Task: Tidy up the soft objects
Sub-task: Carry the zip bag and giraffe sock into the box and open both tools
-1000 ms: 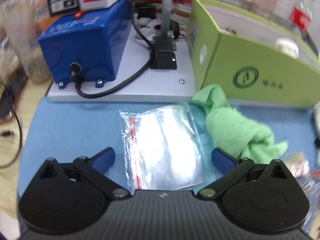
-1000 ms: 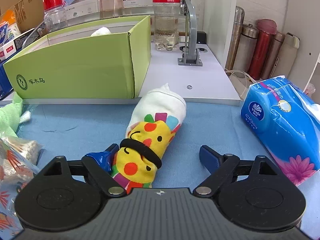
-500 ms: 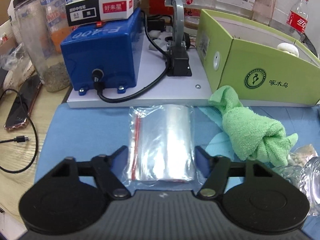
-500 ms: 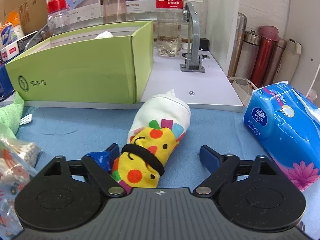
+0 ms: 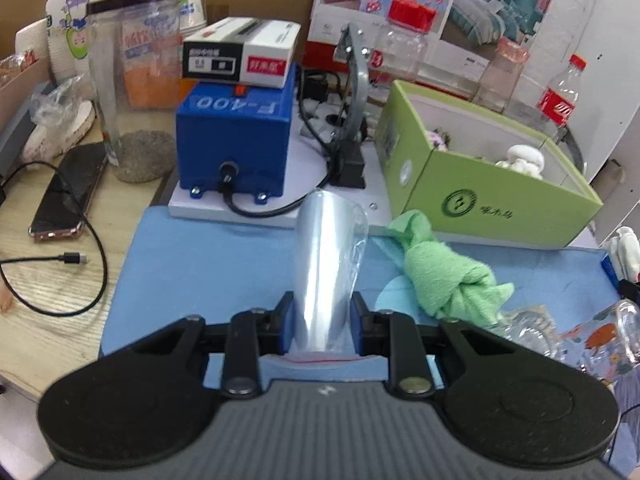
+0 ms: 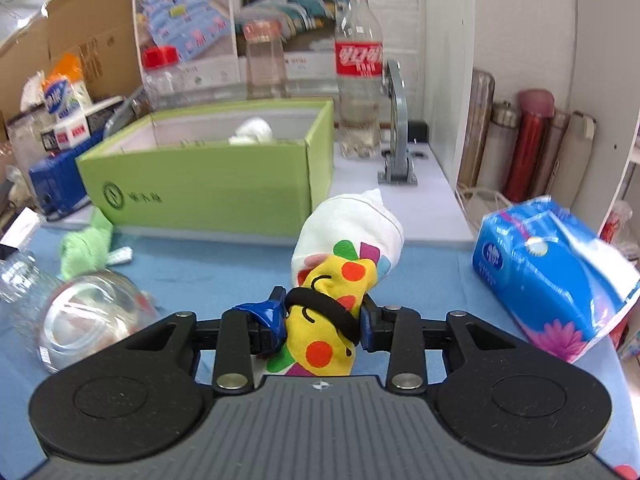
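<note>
My left gripper (image 5: 322,322) is shut on a clear zip bag (image 5: 326,264), bowed into an arch and lifted off the blue mat (image 5: 208,264). A knotted green towel (image 5: 448,284) lies just right of it, in front of the green box (image 5: 492,208). My right gripper (image 6: 325,320) is shut on a rolled sock bundle (image 6: 340,280), white and yellow with coloured dots and a black band, held above the mat (image 6: 216,268). The green box (image 6: 208,192) stands behind it to the left, with a white soft item (image 6: 252,130) inside.
A blue machine (image 5: 236,140) and a cable stand on a white base behind the mat. A phone (image 5: 68,196) lies at left. A blue tissue pack (image 6: 552,276) is at right. A clear jar (image 6: 88,312) lies at left. A cola bottle (image 6: 358,80) stands behind the box.
Both grippers closed: the left on the zip bag, the right on the sock bundle. Both then lifted their objects off the mat, and the views rose.
</note>
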`<move>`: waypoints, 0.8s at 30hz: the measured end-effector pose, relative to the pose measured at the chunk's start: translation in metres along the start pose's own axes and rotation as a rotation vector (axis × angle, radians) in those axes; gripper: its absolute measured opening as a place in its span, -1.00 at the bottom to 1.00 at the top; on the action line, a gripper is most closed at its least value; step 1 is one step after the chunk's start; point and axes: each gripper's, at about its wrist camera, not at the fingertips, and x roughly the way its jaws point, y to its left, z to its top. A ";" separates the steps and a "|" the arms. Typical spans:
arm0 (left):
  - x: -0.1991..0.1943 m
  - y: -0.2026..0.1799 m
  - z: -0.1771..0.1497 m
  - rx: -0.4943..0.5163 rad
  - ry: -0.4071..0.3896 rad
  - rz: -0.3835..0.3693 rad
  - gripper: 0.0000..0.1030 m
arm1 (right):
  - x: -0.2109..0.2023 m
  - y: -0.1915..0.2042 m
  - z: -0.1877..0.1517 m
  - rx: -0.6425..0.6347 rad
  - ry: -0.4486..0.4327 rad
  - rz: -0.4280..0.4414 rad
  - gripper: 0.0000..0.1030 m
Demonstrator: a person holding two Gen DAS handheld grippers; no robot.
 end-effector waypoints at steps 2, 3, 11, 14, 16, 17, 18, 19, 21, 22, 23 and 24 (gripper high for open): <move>-0.007 -0.013 0.014 0.028 -0.027 -0.030 -0.54 | -0.010 0.002 0.009 0.002 -0.035 0.019 -0.65; -0.009 -0.020 0.022 0.037 -0.039 -0.045 -0.54 | -0.013 0.003 0.015 0.004 -0.050 0.030 -0.65; 0.012 -0.085 0.112 0.109 -0.115 -0.146 -0.54 | 0.003 0.021 0.097 -0.057 -0.137 0.123 -0.64; 0.034 -0.105 0.137 0.126 -0.113 -0.155 -0.54 | 0.027 0.026 0.131 -0.067 -0.144 0.153 -0.64; 0.051 -0.115 0.148 0.138 -0.104 -0.156 -0.54 | 0.046 0.028 0.151 -0.074 -0.134 0.174 -0.63; 0.061 -0.118 0.151 0.141 -0.094 -0.155 -0.54 | 0.056 0.031 0.158 -0.084 -0.127 0.179 -0.63; 0.069 -0.121 0.154 0.145 -0.085 -0.155 -0.54 | 0.066 0.034 0.164 -0.099 -0.118 0.183 -0.63; 0.078 -0.122 0.155 0.148 -0.074 -0.152 -0.54 | 0.077 0.038 0.169 -0.113 -0.108 0.188 -0.63; 0.096 -0.122 0.156 0.150 -0.052 -0.137 -0.54 | 0.094 0.049 0.174 -0.128 -0.090 0.209 -0.63; 0.102 -0.122 0.155 0.151 -0.042 -0.130 -0.54 | 0.103 0.054 0.175 -0.134 -0.079 0.221 -0.63; 0.109 -0.119 0.153 0.153 -0.029 -0.123 -0.54 | 0.112 0.060 0.174 -0.142 -0.067 0.233 -0.62; 0.114 -0.118 0.152 0.159 -0.017 -0.116 -0.52 | 0.120 0.067 0.172 -0.156 -0.048 0.251 -0.59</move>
